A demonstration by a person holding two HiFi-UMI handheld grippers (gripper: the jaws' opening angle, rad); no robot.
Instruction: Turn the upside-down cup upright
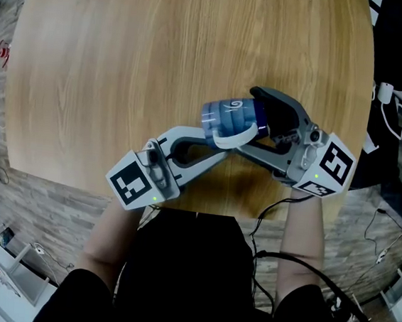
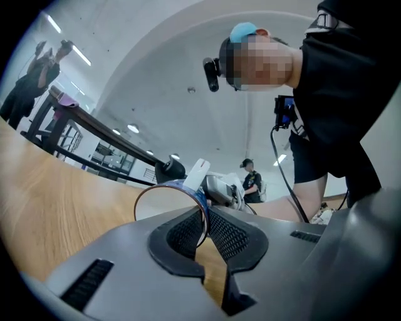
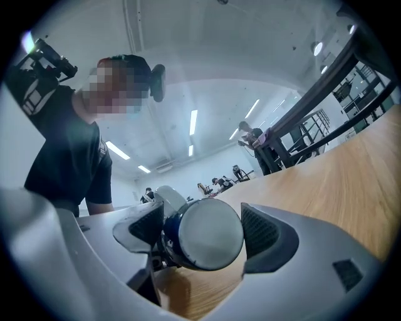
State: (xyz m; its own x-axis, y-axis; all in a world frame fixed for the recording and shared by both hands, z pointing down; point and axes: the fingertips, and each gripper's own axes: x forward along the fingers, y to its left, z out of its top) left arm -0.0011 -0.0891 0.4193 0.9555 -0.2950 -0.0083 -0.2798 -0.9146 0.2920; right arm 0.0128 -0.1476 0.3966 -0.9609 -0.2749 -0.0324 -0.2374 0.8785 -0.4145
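Head view shows the left gripper (image 1: 216, 141) reaching in from seven o'clock, jaws pinching the rim wall of the blue cup (image 1: 228, 117), and the right gripper (image 1: 261, 120) from four o'clock clamped around its base end. The cup lies sideways over the wooden table (image 1: 126, 56).

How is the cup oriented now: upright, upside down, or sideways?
Sideways: the cup lies level, mouth toward the left gripper, which pinches its rim; base in the right gripper.

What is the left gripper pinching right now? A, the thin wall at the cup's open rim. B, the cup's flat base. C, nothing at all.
A: in its own view the left gripper has both pads pressed on the wall of the blue cup at its open rim.
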